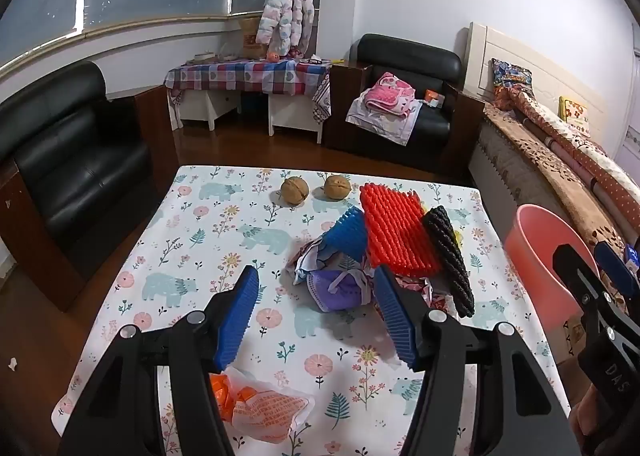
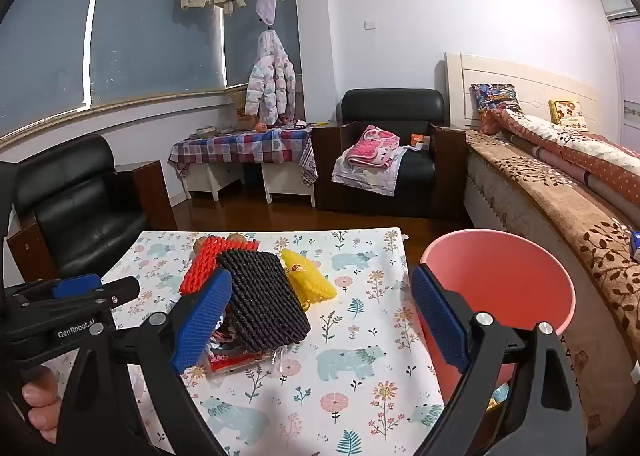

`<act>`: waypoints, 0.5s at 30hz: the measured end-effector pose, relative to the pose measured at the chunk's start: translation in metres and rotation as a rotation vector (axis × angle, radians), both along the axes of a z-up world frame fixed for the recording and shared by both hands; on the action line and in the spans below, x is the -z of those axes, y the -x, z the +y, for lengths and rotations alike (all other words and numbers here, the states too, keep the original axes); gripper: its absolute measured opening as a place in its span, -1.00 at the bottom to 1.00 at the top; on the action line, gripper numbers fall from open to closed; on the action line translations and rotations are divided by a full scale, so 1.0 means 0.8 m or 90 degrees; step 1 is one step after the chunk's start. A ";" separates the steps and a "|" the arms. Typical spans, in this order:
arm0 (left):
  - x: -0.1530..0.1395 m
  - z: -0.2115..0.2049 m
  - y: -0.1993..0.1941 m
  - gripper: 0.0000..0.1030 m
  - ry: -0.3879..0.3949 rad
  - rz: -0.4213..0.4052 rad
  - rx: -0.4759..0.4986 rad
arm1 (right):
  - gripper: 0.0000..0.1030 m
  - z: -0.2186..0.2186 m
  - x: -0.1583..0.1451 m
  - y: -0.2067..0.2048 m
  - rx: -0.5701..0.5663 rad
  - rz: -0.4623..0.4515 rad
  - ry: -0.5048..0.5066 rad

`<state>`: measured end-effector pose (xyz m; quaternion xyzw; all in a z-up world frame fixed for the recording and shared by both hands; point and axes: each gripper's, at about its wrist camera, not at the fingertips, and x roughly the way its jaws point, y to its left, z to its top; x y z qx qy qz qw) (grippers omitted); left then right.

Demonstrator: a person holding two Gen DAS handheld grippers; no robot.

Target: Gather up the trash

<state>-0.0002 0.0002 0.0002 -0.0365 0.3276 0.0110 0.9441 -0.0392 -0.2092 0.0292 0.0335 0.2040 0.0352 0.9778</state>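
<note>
Trash lies piled on the floral tablecloth [image 1: 224,240]: a red foam net [image 1: 394,230], a black foam net [image 1: 448,260], a blue foam net [image 1: 348,234], a purple face mask [image 1: 338,288] and crumpled wrappers. An orange-white plastic bag [image 1: 260,410] lies near the table's front edge. My left gripper [image 1: 316,316] is open and empty, just short of the mask. My right gripper [image 2: 322,322] is open and empty, beside the black net [image 2: 264,300]; a yellow net [image 2: 306,276] and a red wrapper [image 2: 236,362] lie there too. The pink bin [image 2: 500,296] stands off the table's right edge.
Two walnuts [image 1: 295,189] [image 1: 337,186] sit at the table's far side. Black armchairs [image 1: 68,160] [image 2: 394,136] stand left and behind, a bed [image 2: 560,184] runs along the right, and a checked-cloth side table [image 1: 248,76] is by the window.
</note>
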 end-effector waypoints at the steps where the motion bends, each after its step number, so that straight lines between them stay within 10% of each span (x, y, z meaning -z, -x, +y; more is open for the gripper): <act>1: 0.000 0.000 0.000 0.16 0.000 0.000 -0.001 | 0.78 0.000 0.000 0.000 0.000 -0.003 -0.002; 15: -0.003 0.004 -0.002 0.16 -0.002 0.001 -0.001 | 0.78 0.001 0.001 0.000 -0.002 0.002 0.001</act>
